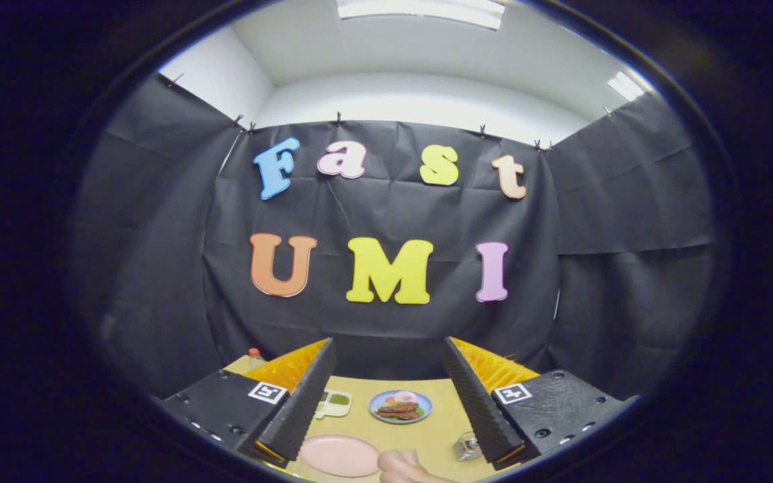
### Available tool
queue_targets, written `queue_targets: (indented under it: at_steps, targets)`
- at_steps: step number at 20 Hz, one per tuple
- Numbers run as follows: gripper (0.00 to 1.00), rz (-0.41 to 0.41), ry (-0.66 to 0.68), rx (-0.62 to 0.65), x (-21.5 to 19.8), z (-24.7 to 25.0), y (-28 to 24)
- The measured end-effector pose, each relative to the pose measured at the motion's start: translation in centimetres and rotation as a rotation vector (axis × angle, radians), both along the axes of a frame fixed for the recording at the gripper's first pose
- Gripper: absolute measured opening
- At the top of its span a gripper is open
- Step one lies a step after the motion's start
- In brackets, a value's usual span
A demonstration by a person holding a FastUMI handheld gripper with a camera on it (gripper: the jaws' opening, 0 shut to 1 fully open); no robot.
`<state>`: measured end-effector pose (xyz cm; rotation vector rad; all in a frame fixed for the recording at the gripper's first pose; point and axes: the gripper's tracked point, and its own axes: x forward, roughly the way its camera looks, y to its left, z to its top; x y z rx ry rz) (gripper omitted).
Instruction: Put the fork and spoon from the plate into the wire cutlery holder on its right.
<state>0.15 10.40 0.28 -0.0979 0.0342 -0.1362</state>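
My gripper is open and held high above a wooden table, with nothing between its fingers. Down on the table between the fingers lies a pink plate, close to the near edge. Right of that plate, tucked against my right finger, stands a small shiny container that may be the wire cutlery holder; it is too small to tell. A person's hand rests by the pink plate's right rim. Any cutlery on the plate is too small to make out.
Farther back on the table sit a blue plate with food and a small white dish with something green. A bottle with a red cap stands at the back left. Black cloth walls close in the booth.
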Motion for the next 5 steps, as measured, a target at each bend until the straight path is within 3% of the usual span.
queue_targets:
  at_steps: [5]
  targets:
    - [0.96, -0.016, 0.0, -0.003, 0.04, -0.02, -0.54]
